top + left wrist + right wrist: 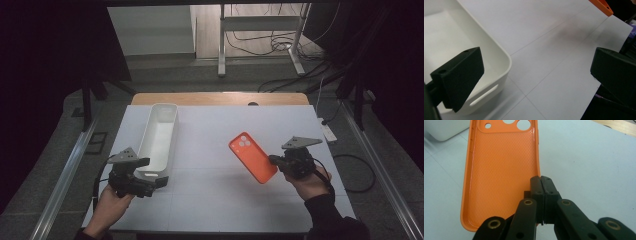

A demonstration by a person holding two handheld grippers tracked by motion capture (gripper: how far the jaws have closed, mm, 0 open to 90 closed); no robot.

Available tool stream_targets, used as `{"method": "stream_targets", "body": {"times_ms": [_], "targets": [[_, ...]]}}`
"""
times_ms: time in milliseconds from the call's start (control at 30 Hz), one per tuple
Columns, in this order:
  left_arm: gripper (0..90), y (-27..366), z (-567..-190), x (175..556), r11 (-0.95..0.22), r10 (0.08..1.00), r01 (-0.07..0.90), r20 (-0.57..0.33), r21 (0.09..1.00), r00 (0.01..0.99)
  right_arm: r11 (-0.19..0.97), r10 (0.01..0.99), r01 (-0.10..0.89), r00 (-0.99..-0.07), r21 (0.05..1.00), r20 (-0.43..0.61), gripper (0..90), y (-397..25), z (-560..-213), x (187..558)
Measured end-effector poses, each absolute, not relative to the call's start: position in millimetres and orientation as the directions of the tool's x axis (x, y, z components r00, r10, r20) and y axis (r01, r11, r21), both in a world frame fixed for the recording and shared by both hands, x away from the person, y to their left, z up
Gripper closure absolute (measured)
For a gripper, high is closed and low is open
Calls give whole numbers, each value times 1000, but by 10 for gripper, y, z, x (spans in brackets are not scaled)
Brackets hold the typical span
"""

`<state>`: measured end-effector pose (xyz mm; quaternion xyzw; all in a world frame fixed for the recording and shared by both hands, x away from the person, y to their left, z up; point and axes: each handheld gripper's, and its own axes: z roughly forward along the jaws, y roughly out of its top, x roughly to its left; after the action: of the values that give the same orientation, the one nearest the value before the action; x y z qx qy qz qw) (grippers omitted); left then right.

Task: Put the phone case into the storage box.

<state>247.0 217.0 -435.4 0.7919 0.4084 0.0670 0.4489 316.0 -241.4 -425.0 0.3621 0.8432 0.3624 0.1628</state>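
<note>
We find no readable text, label, brand, number or sign: the orange phone case (499,170), the white bin (158,140) and the surface (210,150) all look unmarked.

On the bench (215,150), a bin (159,137) lies at the left and a phone case (252,157) at the right, well apart. The left tongs (150,186) sit at the bin's near end; the right tongs (274,161) meet the case's right edge.
</note>
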Motion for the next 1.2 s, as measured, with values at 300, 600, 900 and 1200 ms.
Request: {"method": "stream_targets", "body": {"times_ms": [300,600,900,1200], "targets": [[0,2010,-4325,2607,-273,686,588,-275,762,674,481,716,473,-697,738,-20,891,-2358,-4230,3130],[0,1852,-4311,2738,-257,658,596,-314,761,685,481,709,456,-705,749,-26,891,-2309,-4211,3106],[0,1725,-4297,2844,-243,641,605,-343,758,687,483,701,442,-712,756,-31,891,-2254,-4196,3075],[0,1620,-4316,2910,-244,626,611,-359,753,693,488,692,425,-721,762,-42,891,-2178,-4184,3044]]}}
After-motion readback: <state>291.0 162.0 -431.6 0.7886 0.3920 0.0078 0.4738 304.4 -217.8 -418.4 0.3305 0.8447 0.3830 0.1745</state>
